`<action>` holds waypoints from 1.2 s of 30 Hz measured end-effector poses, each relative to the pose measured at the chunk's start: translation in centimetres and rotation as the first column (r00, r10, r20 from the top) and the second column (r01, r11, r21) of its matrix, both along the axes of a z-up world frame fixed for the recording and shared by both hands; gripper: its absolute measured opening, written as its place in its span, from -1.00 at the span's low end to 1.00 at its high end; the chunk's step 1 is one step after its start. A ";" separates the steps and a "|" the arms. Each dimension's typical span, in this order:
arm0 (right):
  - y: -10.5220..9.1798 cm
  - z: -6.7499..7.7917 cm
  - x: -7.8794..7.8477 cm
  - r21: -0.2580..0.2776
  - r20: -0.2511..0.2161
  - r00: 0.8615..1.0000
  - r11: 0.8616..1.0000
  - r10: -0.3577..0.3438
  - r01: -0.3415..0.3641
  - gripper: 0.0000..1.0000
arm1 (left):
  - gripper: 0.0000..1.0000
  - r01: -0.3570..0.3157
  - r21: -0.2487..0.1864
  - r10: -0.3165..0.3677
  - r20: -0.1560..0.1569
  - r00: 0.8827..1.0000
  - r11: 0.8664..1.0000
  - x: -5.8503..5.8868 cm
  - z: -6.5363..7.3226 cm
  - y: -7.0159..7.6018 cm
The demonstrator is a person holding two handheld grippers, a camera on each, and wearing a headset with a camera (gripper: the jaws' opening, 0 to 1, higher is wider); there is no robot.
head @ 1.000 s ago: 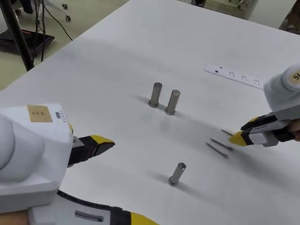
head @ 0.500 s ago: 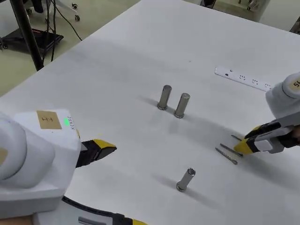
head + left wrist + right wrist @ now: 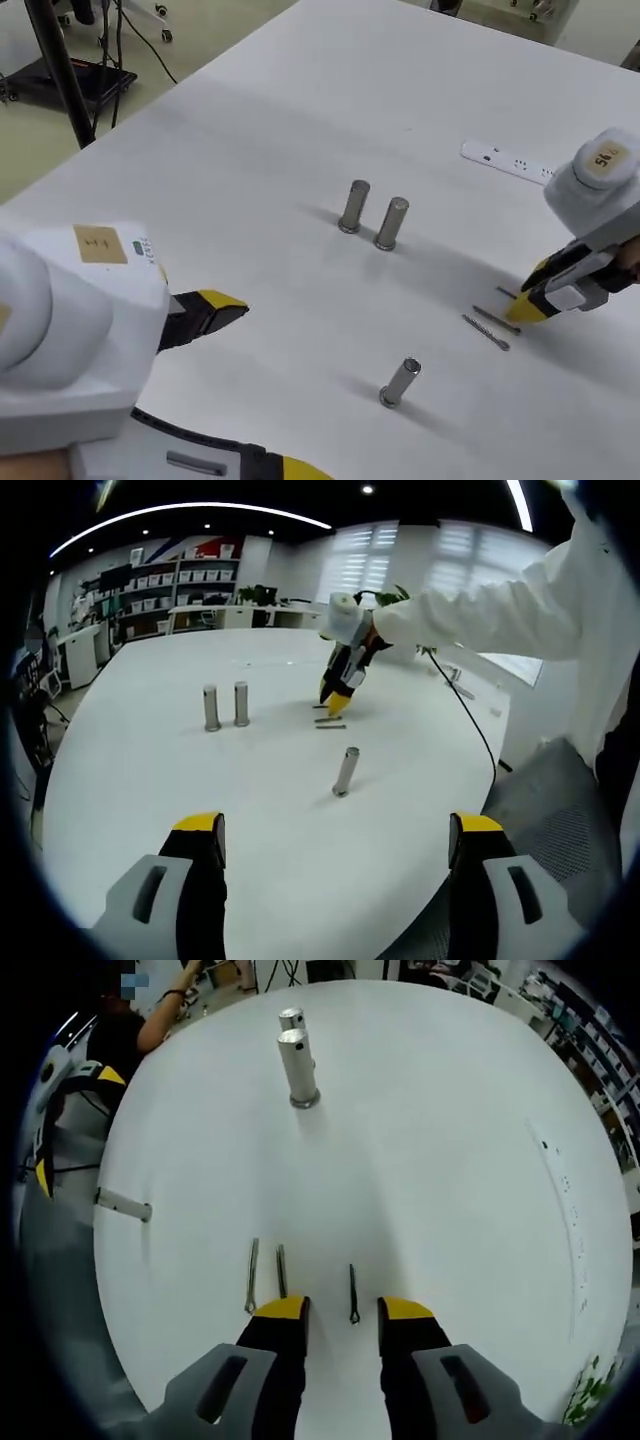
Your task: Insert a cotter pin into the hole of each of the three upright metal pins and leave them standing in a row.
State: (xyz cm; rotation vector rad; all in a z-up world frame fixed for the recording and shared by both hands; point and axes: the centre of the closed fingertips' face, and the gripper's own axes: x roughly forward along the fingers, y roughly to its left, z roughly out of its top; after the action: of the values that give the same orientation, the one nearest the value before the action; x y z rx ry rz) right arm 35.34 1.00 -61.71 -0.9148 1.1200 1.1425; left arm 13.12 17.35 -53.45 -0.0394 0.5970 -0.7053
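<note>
The right gripper [image 3: 342, 1310] has its jaws narrowly apart and empty. Its own view shows one cotter pin [image 3: 353, 1293] lying flat between the jaw tips, with two other cotter pins [image 3: 252, 1275] just left of the left jaw. In the head view that tip partly covers them. The left gripper [image 3: 337, 830] is wide and empty, with the three metal pins [image 3: 241, 703] upright well ahead. The round sticker [image 3: 605, 157] reads roughly "95" — not sharp.

— What colour is the table [image 3: 250, 130]?
— Plain white. The three metal pins [image 3: 391, 223] are silver-grey, the cotter pins [image 3: 353, 1295] a darker grey.
— And the right gripper [image 3: 343, 1308]?
— Black with yellow tips (grey further back), same as the left gripper [image 3: 337, 825].
</note>
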 end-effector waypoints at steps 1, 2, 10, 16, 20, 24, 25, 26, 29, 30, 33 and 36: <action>0.0 0.0 0.0 -0.004 -0.002 1.000 1.000 0.007 -0.007 -0.55 | 0.83 -0.001 -0.005 0.001 0.007 1.000 1.000 0.1 0.2 0.0; 0.0 0.0 0.0 -0.010 -0.003 1.000 1.000 0.015 -0.015 -0.57 | 0.83 -0.003 -0.006 0.003 0.008 1.000 1.000 0.1 0.3 0.0; -0.2 0.1 0.0 -0.004 -0.001 0.999 0.999 0.052 -0.052 -0.62 | 0.82 -0.023 -0.013 0.024 0.018 1.000 1.000 0.5 0.7 0.6; -0.2 0.1 -0.1 -0.011 0.005 0.999 0.999 0.044 -0.044 -0.64 | 0.82 -0.015 0.003 0.015 0.016 1.000 1.000 0.5 0.5 0.7; -0.1 0.1 -0.1 -0.015 0.005 0.999 0.999 0.032 -0.032 -0.70 | 0.81 -0.016 -0.009 0.016 0.017 1.000 1.000 0.6 0.7 0.5; -0.1 0.1 -0.2 -0.017 0.009 0.999 0.999 0.032 -0.032 -0.80 | 0.77 -0.023 -0.023 0.023 0.022 0.999 0.999 0.7 1.0 0.5; -0.1 0.1 -0.2 -0.018 0.009 0.999 0.999 0.032 -0.032 -0.82 | 0.77 -0.025 -0.027 0.026 0.022 0.999 0.999 0.7 1.0 0.5; 0.0 0.1 -0.2 -0.020 0.010 1.000 0.999 0.029 -0.029 -0.84 | 0.77 -0.026 -0.027 0.027 0.022 0.999 0.999 0.7 1.1 0.5; 0.0 0.1 -0.2 -0.024 0.017 0.999 0.999 0.037 -0.036 -0.91 | 0.74 -0.025 -0.026 0.026 0.018 0.999 0.999 0.6 1.1 0.6; 0.0 0.1 -0.3 -0.025 0.020 0.999 0.999 0.036 -0.036 -0.94 | 0.73 -0.025 -0.025 0.026 0.019 0.999 0.999 0.5 1.1 0.6; 0.0 0.0 0.2 -0.031 0.055 0.998 0.999 0.023 -0.021 -1.00 | 0.70 -0.024 -0.028 0.025 0.024 0.999 0.999 0.4 1.1 0.5; 0.1 -0.1 0.0 -0.035 0.055 0.998 0.999 0.030 -0.028 -1.00 | 0.66 -0.031 -0.043 0.032 0.029 0.999 0.999 0.5 1.5 0.4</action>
State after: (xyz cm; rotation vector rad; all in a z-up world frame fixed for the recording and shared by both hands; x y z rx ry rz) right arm 35.39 1.05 -61.79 -0.9862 1.0866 1.1180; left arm 13.63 17.77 -51.94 -0.0777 0.5516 -0.6871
